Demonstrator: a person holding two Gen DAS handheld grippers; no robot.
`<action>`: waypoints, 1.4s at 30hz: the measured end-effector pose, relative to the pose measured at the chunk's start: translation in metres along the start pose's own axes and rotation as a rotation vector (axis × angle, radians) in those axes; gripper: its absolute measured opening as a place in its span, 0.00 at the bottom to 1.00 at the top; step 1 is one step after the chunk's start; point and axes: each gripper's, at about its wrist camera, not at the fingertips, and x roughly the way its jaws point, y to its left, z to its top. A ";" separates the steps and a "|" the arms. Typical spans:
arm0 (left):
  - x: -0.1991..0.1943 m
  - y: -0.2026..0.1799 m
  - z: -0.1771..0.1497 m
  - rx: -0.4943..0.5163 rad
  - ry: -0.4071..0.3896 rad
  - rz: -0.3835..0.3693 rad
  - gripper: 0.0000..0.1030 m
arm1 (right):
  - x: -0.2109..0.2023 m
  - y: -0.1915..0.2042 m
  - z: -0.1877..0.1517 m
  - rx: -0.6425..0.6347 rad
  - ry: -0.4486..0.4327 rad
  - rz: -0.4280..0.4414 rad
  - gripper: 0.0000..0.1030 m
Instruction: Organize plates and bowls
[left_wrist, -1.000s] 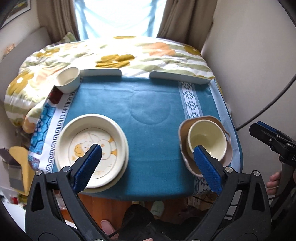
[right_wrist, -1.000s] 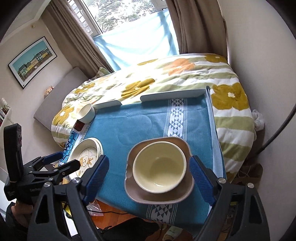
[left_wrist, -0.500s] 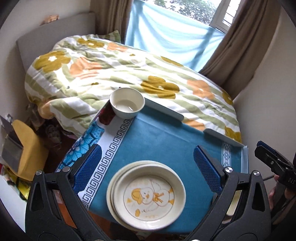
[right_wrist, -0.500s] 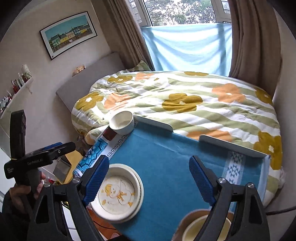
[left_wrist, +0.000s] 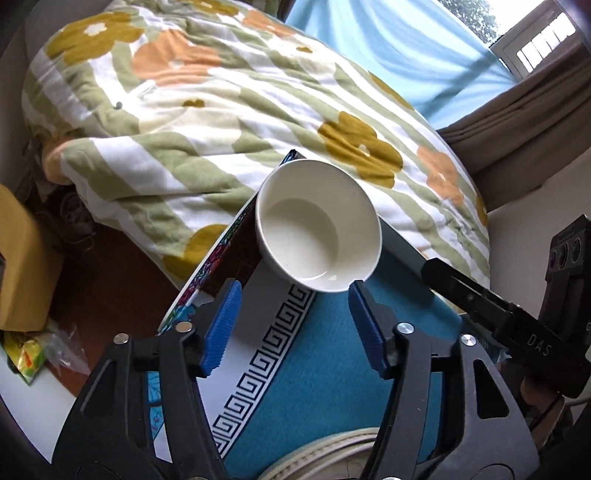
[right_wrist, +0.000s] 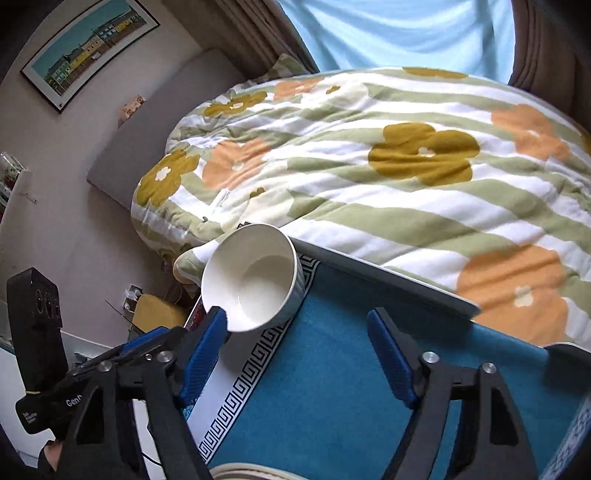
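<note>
Now your left gripper (left_wrist: 291, 325) and right gripper (right_wrist: 295, 354), closing but empty, flank the bowl (left_wrist: 317, 225) at the table's (left_wrist: 332, 369) corner, quilt (left_wrist: 184, 129) behind.

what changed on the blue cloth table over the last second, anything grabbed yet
Both grippers swung from the near dishes toward the white bowl at the far left corner, their jaws closing partway. The left gripper now frames its near rim; the right gripper sits beside it. Nothing is gripped. The bowl and plate stack stayed put.
</note>
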 end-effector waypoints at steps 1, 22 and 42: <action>0.010 0.002 0.004 -0.006 0.012 -0.007 0.50 | 0.011 -0.001 0.001 0.009 0.015 0.007 0.61; 0.049 0.012 0.023 0.049 0.009 0.031 0.22 | 0.060 -0.006 0.013 0.043 0.042 0.050 0.16; -0.097 -0.117 -0.099 0.246 -0.178 -0.007 0.22 | -0.134 -0.010 -0.082 0.001 -0.186 0.056 0.16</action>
